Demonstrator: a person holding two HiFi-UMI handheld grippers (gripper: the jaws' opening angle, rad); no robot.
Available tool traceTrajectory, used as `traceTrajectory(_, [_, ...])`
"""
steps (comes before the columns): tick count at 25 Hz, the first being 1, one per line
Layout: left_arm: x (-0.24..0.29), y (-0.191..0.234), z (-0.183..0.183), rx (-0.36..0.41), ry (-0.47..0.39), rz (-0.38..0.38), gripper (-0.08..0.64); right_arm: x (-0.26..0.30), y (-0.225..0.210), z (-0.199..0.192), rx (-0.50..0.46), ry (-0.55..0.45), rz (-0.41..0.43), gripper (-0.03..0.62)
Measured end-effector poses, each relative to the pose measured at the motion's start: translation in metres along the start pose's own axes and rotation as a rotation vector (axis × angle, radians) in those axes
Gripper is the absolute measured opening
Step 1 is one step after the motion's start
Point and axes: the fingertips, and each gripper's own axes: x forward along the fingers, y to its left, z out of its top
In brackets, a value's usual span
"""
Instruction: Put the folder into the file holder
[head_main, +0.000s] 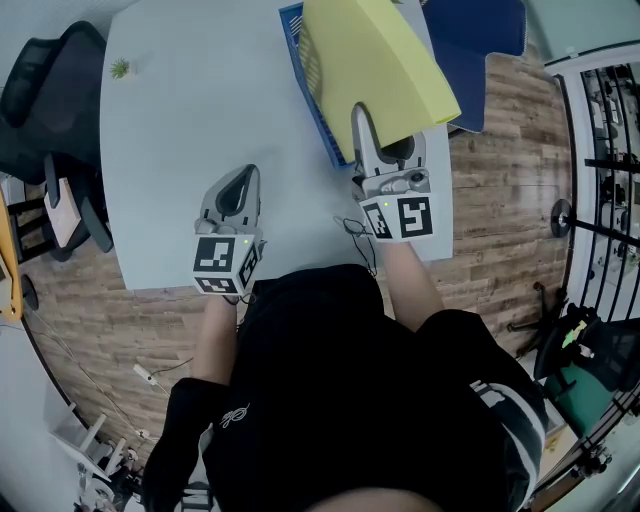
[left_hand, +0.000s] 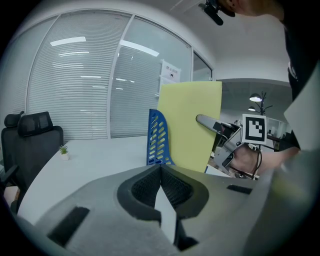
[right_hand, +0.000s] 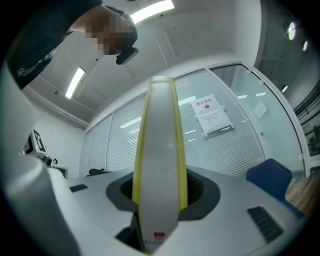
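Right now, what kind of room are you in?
Probably an office or meeting room. There is a big pale table, a black office chair beside it, glass walls with blinds, and a blue file holder on the table.

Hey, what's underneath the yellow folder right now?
The blue file holder, standing on the white table. Only its slotted left wall shows past the yellow folder; the folder covers the rest.

White table (head_main: 180, 150); blue file holder (head_main: 297, 45), small plant (head_main: 120, 68)
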Motion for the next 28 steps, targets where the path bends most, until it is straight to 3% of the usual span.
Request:
traceTrajectory(8, [0.003, -0.001, 0.000, 0.002, 0.001, -0.012, 0.000, 0.004, 0.007, -0.004, -0.048, 0.048, 0.008, 0.167])
traceTrajectory(22, [0.007, -0.007, -0.001, 0.006, -0.002, -0.043, 0.000, 0.004, 0.011, -0.026, -0.037, 0.298, -0.010, 0.181])
traceTrajectory(28, [0.008, -0.009, -0.001, 0.002, -0.003, -0.043, 0.000, 0.003, 0.016, -0.029, -0.080, 0.343, 0.004, 0.184])
